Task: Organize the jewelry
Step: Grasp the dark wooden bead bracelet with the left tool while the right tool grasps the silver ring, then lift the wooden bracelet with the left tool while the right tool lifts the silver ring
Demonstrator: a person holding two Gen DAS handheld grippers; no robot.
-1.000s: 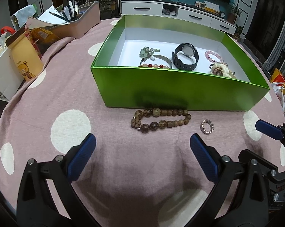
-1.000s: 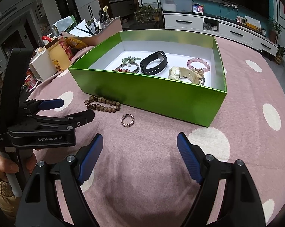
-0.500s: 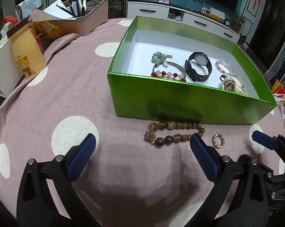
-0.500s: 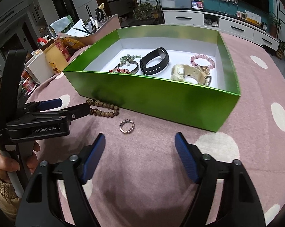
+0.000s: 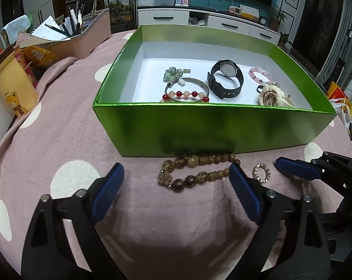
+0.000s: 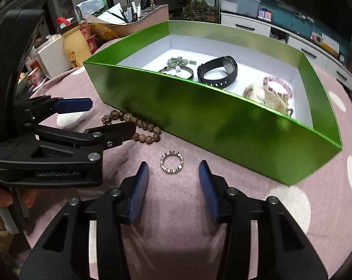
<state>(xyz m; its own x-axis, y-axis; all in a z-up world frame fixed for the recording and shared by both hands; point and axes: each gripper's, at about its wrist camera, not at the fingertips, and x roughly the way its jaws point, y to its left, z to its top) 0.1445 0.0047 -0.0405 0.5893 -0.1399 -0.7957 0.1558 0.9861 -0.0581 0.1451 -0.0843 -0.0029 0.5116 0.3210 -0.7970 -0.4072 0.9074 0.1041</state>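
Right wrist view shows the right gripper [image 6: 173,182], jaws apart around the ring [image 6: 172,162] to grab it; left gripper [image 5: 176,184] gapes too.

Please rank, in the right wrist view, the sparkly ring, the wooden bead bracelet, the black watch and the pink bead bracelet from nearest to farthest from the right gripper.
From the right gripper:
1. Sparkly ring, on the cloth just ahead of the open fingertips.
2. Wooden bead bracelet, ahead-left, against the green box.
3. Black watch, inside the box, centre.
4. Pink bead bracelet, inside, far right.
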